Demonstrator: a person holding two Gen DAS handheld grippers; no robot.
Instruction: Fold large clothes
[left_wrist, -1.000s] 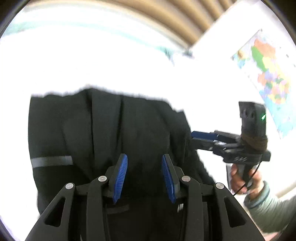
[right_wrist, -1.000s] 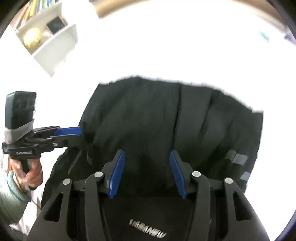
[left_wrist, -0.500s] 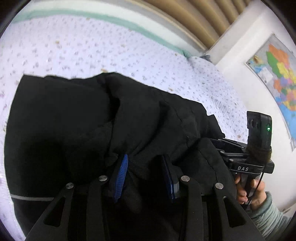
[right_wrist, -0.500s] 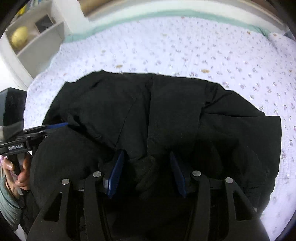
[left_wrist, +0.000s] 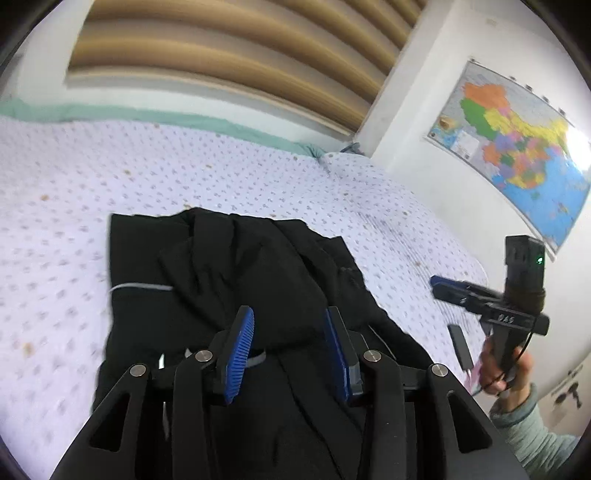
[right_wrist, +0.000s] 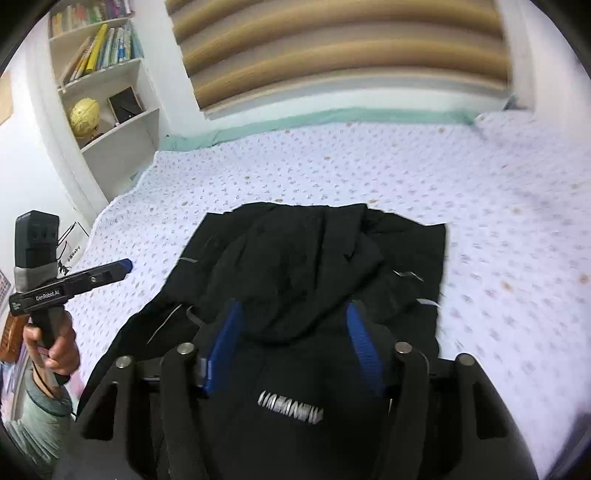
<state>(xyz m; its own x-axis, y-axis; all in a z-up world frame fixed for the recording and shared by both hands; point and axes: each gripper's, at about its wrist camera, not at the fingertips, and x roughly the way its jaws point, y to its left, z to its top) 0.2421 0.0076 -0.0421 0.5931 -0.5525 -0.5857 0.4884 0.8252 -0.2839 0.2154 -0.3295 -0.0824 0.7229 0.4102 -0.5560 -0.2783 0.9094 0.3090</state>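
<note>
Jacket (left_wrist: 236, 280): lay folded on bed (left_wrist: 74, 184)
Left gripper (left_wrist: 288, 343): jaws just widened; empty above jacket
Right gripper (right_wrist: 291, 347): likewise released; fold appeared laid

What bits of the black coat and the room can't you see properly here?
- Black coat, right wrist view: its near end is hidden behind the right gripper.
- Silver lettering: too blurred to read.
- Books on the shelf: titles too small.
- Wall map, left wrist view: labels too small.
</note>
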